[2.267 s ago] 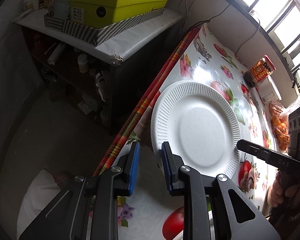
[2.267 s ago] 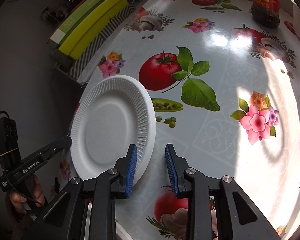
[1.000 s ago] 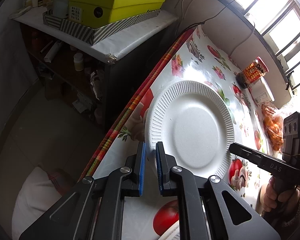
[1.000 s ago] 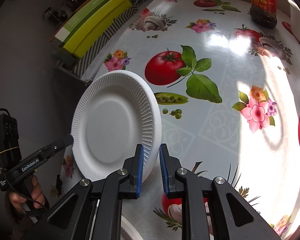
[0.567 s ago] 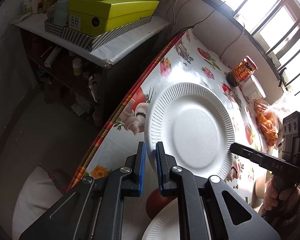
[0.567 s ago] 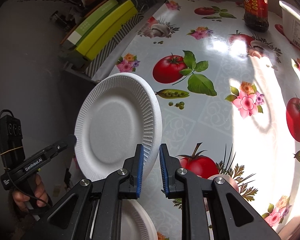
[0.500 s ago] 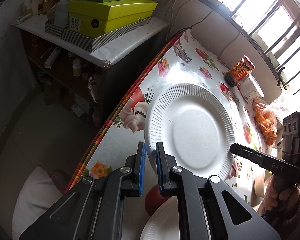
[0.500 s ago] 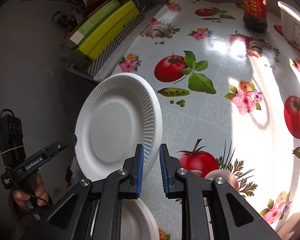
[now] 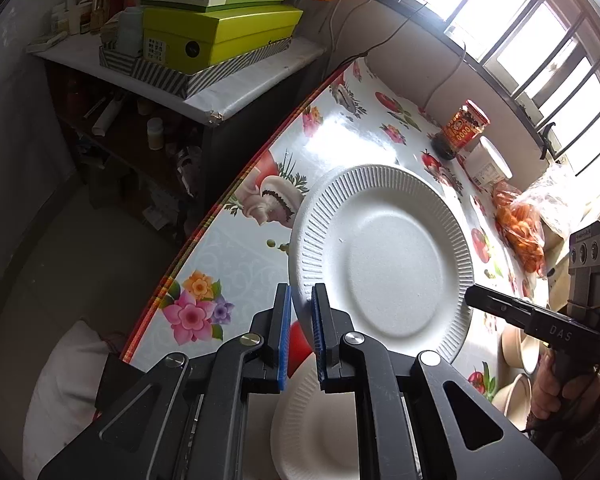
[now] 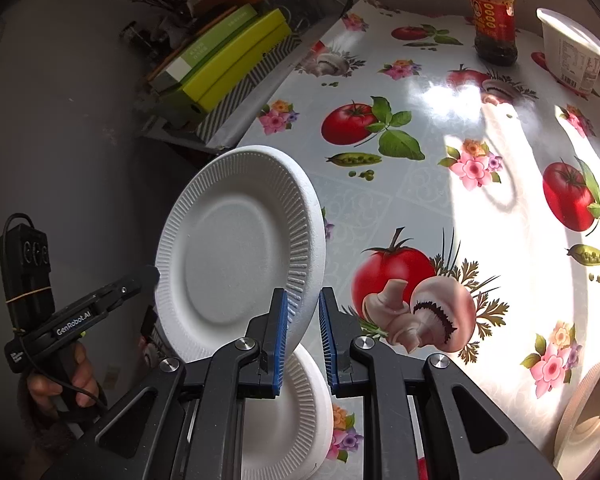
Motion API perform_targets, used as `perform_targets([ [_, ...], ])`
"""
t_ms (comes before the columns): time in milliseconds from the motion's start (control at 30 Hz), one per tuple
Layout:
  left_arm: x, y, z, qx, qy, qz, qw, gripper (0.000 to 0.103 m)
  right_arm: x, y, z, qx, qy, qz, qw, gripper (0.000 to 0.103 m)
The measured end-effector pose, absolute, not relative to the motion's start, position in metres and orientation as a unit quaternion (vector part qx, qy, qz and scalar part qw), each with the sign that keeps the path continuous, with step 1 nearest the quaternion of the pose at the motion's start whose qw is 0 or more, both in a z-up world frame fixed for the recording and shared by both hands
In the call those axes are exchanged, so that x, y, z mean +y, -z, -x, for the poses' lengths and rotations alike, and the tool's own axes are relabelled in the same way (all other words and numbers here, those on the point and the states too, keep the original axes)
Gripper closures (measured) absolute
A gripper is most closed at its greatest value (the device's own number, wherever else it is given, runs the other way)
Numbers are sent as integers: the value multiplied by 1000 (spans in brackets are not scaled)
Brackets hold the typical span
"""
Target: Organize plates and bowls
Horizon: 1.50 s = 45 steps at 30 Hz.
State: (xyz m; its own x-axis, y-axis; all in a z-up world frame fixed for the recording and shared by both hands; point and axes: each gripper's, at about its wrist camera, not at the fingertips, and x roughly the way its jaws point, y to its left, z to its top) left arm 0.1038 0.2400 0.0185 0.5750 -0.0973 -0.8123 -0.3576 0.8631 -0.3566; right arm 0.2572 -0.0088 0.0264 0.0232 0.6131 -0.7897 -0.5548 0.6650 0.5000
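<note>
A white foam plate [image 9: 384, 258] is hanging in the air, tilted, above a surface [image 10: 440, 184] covered in a cloth printed with tomatoes, mushrooms and flowers. Two tools are sharing it. The left hand-held gripper [image 9: 299, 322] is pinching the plate's ribbed rim between its blue pads, narrowed down onto the edge. The right hand-held gripper [image 10: 303, 326] is doing the same on the opposite rim — narrow, with the rim sitting between its pads.

Directly below the lifted plate, a second white plate [image 10: 296, 412] is lying on the surface, partly hidden by the tools. To the right of that lower plate, in the left wrist view, two pale bowls [image 9: 518, 368] are sitting close together. A red-labelled jar [image 10: 490, 20] and a white tub [image 10: 572, 50] are standing well beyond the lifted plate, towards the far end of the surface.

The likely aim is stacking one plate on the other. The risks, as a judgement: foam is light and soft, so two grips pulling apart or twisting against each other could bend or crack the rim. Each hold is catching only the edge — one tool letting go too soon could let the plate swing and drop. Since the lower plate is lying near the surface's edge, a crooked landing could send the lifted plate sliding to the floor.
</note>
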Motion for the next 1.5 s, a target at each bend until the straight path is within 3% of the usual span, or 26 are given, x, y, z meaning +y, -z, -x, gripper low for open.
perform_targets([
  [1500,200,7,-17,471,-67,244,845,92,-54,-7,-171,583,-409,-20,702,87],
])
